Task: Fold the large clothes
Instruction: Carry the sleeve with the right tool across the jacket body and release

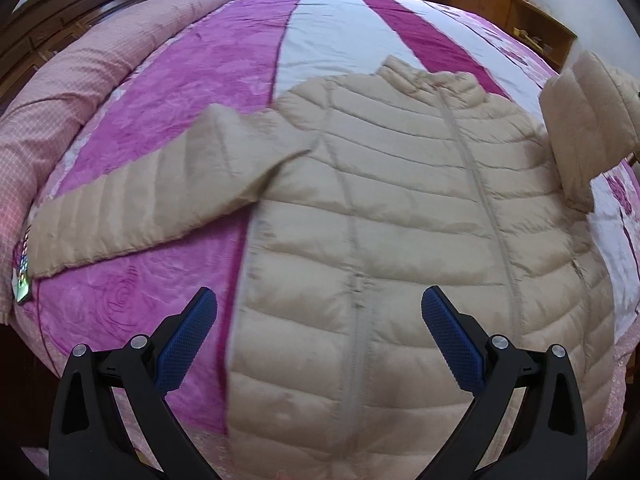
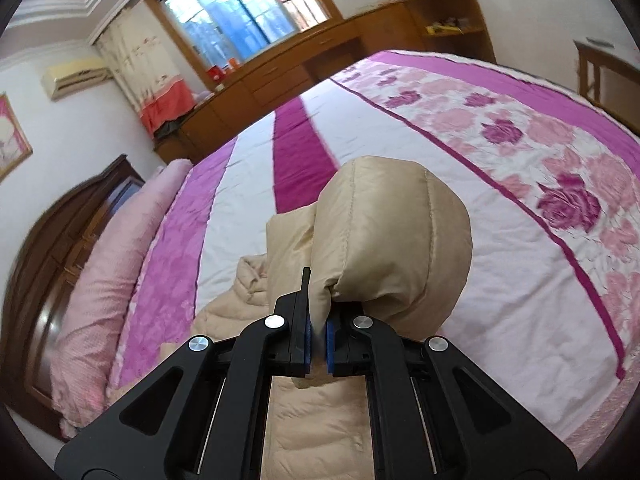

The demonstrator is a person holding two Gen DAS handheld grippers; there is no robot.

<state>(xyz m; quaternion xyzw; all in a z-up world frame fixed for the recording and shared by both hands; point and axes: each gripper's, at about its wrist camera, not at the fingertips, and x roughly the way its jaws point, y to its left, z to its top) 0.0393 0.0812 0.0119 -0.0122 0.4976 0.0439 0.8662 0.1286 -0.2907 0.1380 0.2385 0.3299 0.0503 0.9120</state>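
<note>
Directly below the left gripper [image 1: 318, 312], jaws spread wide and empty, lies the beige puffer jacket [image 1: 400, 216], front up on the pink striped bedspread [image 1: 208, 92]. Its one sleeve [image 1: 132, 208] stretches out flat beyond the left finger. Right gripper [image 2: 318, 330] is clamped on the other sleeve's cuff [image 2: 384, 236], lifted clear of the bed. Farther off: pink rolled quilt [image 1: 80, 68], wooden cabinets [image 2: 320, 56].

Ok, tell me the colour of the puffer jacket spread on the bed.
Beige, a light tan, on the quilted puffer jacket; the left wrist view shows it best.
</note>
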